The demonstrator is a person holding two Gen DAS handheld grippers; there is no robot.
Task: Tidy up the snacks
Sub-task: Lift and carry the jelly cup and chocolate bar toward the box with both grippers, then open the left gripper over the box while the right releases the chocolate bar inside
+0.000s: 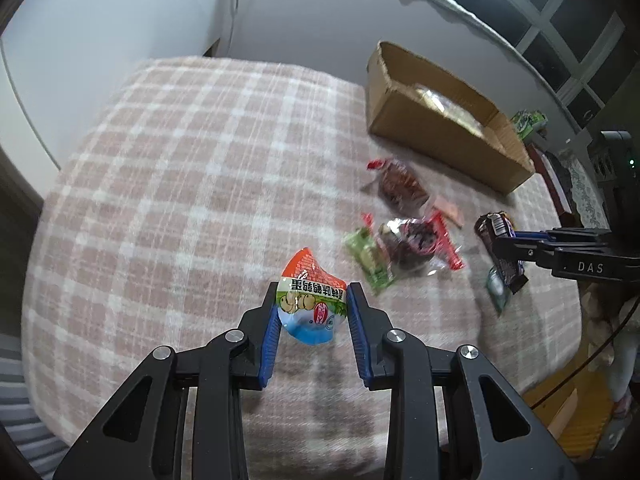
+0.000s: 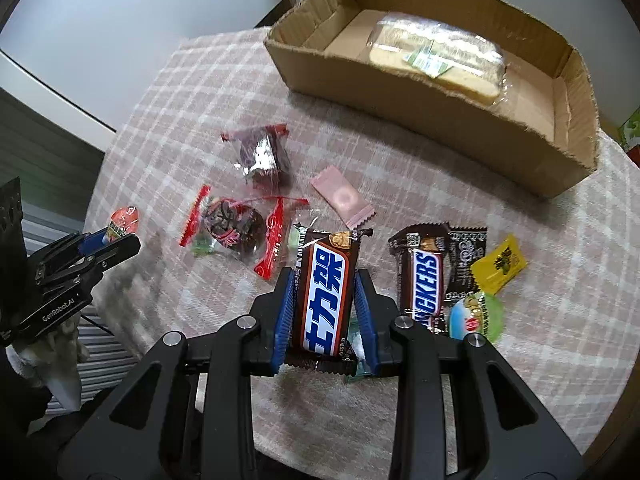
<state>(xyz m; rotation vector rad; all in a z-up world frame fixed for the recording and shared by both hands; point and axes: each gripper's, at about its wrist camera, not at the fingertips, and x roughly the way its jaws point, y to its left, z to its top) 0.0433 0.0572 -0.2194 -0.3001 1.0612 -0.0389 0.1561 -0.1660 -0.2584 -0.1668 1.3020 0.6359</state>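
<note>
My left gripper (image 1: 312, 292) is shut on a small jelly cup (image 1: 312, 300) with an orange, green and blue lid, held above the checked cloth. It also shows at the left of the right wrist view (image 2: 122, 222). My right gripper (image 2: 324, 280) is shut on a brown Snickers bar (image 2: 324, 296) with Chinese lettering, which also shows in the left wrist view (image 1: 500, 248). An open cardboard box (image 2: 400, 92) stands at the back right and holds a wrapped cake slice (image 2: 436, 60).
On the pink checked cloth (image 1: 180, 180) lie two clear red-edged packs of dark snacks (image 2: 260, 156) (image 2: 236, 228), a pink sachet (image 2: 344, 200), a second Snickers bar (image 2: 428, 280), a yellow sachet (image 2: 498, 264) and a green jelly cup (image 2: 476, 316). The table edge curves round at the left.
</note>
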